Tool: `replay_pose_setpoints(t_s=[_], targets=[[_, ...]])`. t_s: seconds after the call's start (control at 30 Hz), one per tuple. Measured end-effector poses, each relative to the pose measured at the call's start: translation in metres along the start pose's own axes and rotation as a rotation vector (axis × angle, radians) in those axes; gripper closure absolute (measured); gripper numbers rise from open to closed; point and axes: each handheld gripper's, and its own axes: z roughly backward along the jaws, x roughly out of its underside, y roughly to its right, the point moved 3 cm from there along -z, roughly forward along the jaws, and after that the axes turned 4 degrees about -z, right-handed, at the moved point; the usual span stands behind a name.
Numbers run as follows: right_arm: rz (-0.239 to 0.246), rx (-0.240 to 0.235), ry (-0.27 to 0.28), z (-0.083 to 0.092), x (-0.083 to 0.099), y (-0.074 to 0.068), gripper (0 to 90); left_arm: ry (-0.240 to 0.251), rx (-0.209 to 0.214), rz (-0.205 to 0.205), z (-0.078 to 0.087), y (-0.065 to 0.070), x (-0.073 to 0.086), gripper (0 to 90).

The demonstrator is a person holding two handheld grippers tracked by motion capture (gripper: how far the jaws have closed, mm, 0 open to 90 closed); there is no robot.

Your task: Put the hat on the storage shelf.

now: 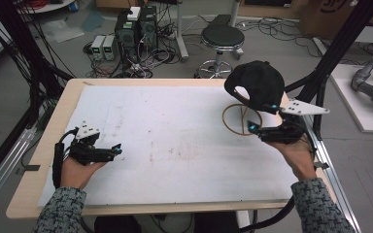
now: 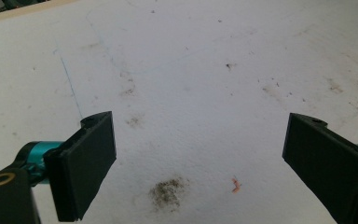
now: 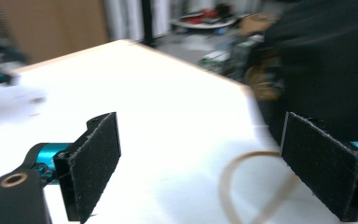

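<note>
A black cap [image 1: 255,85] sits at the back right of the white mat [image 1: 175,141], partly over a thin tan ring [image 1: 233,127] that lies flat. My right gripper [image 1: 263,117] is open beside the cap, its jaws spread over the ring's right side. In the right gripper view the cap [image 3: 326,65] looms dark at the upper right, the ring [image 3: 247,186] curves between the jaws, and the gripper [image 3: 200,158] holds nothing. My left gripper [image 1: 115,150] rests low at the mat's left. In its own view the left gripper [image 2: 200,154] stands open over bare stained mat [image 2: 191,70].
The mat covers a wooden table [image 1: 63,111] with black frame posts [image 1: 340,43] at both sides. Behind the table stand a round stool [image 1: 222,36] and computer boxes [image 1: 136,26] with cables. A dirt smudge [image 2: 168,192] marks the mat.
</note>
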Motion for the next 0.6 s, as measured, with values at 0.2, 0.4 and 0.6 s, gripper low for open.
replay_pose_setpoints(t_s=[0.2, 0.4, 0.6], targets=[[-0.016, -0.158, -0.057, -0.037, 0.017, -0.041, 12.1, 0.001, -0.006, -0.001, 0.001, 0.000, -0.002, 9.9], [0.002, -0.169, -0.142, -0.066, 0.039, -0.055, 12.1, 0.003, -0.006, -0.003, 0.002, 0.001, -0.003, 9.9], [0.001, -0.150, -0.144, -0.071, 0.042, -0.052, 12.1, 0.005, -0.010, -0.003, 0.003, -0.001, -0.002, 9.9]])
